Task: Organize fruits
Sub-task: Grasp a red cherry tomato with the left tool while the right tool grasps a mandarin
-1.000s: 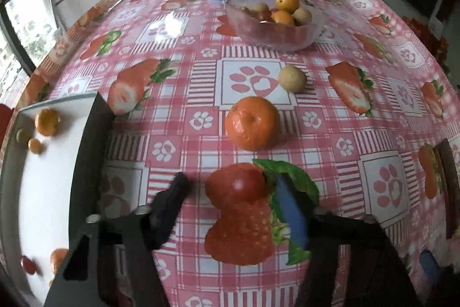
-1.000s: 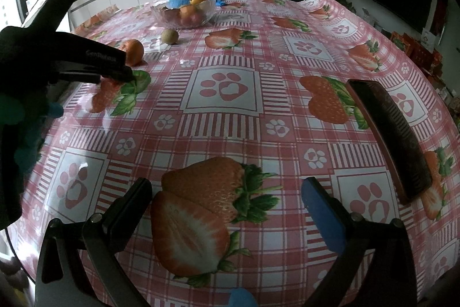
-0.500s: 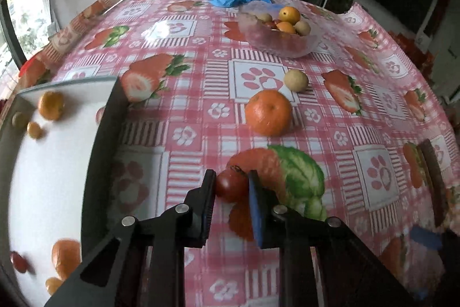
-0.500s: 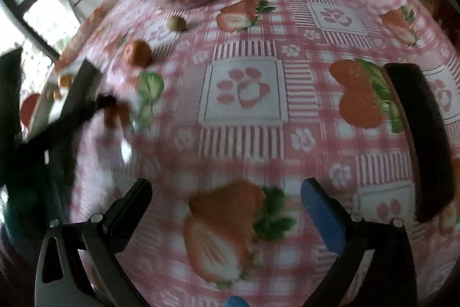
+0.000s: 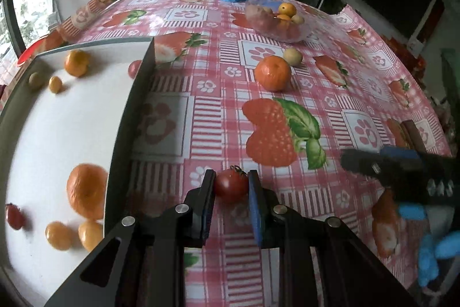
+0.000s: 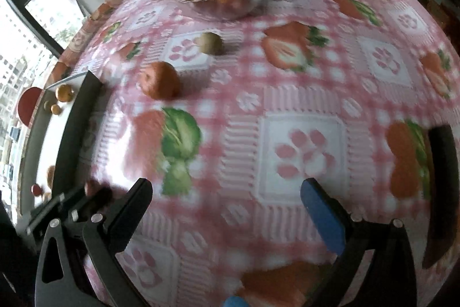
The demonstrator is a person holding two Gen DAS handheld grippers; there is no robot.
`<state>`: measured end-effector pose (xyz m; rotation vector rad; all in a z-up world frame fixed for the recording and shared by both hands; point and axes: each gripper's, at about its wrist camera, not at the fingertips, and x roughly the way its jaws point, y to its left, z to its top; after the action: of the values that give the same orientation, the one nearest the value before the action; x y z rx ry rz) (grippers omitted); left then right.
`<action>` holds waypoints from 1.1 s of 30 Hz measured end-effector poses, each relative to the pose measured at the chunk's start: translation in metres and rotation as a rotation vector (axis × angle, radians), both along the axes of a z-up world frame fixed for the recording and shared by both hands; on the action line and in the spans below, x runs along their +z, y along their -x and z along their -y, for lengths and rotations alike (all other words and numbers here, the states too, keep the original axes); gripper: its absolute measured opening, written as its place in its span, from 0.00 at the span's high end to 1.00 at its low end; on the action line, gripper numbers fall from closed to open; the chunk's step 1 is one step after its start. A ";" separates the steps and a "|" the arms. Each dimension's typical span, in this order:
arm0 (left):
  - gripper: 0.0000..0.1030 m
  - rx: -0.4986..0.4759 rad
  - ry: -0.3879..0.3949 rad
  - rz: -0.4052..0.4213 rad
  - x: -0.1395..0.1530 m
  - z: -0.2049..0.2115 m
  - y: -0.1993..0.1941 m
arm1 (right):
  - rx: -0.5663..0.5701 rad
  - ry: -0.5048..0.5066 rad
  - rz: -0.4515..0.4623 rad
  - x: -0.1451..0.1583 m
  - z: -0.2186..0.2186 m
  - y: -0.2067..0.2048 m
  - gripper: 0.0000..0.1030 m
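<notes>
Left gripper [image 5: 231,186] clamped on cherry tomato [image 5: 230,185], right gripper [image 6: 227,206] wide open above tablecloth [image 6: 302,111]

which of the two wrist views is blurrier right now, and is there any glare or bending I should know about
Right wrist view: clearly blurrier, the tablecloth print smeared, the orange soft-edged. Left wrist view: mostly sharp, the cherry tomato crisp in the left gripper, the white tray bright and washed out. Both: fisheye bending, dark corners.

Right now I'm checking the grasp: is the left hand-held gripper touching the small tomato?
Touching. The left wrist view shows the left hand-held gripper shut on the tomato, both pads pressed against its sides.
</notes>
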<state>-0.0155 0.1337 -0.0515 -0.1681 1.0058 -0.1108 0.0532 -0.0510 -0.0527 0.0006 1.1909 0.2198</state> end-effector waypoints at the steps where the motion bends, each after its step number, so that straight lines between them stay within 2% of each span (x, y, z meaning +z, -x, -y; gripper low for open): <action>1: 0.77 0.002 -0.003 -0.001 0.000 0.000 0.002 | 0.009 0.006 0.005 -0.001 -0.007 -0.005 0.00; 5: 0.77 0.005 -0.008 -0.006 0.000 -0.002 0.006 | 0.047 0.022 0.027 -0.006 -0.036 -0.031 0.02; 12: 0.77 0.006 -0.022 -0.003 0.000 -0.001 0.007 | 0.083 0.092 0.104 -0.013 -0.074 -0.058 0.12; 14: 0.77 0.007 -0.031 -0.002 0.000 -0.001 0.007 | 0.088 0.109 0.128 -0.014 -0.082 -0.062 0.19; 17: 0.77 0.006 -0.037 -0.001 0.000 0.000 0.008 | 0.091 0.154 0.167 -0.014 -0.089 -0.062 0.38; 18: 0.77 0.006 -0.036 -0.001 0.000 0.000 0.008 | 0.095 0.154 0.179 -0.013 -0.089 -0.061 0.52; 19: 0.77 0.006 -0.037 -0.001 0.000 0.001 0.008 | 0.104 0.129 0.181 -0.012 -0.087 -0.060 0.59; 28: 0.77 0.005 -0.059 0.001 0.001 0.003 0.008 | 0.088 0.077 0.161 0.004 -0.049 -0.032 0.59; 33: 0.77 -0.002 -0.101 0.007 0.001 0.009 0.009 | 0.081 0.057 0.161 0.012 -0.029 -0.010 0.59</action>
<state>-0.0243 0.1250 -0.0510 -0.0750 1.0024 -0.0620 0.0632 -0.0218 -0.0408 -0.1134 1.0374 0.2518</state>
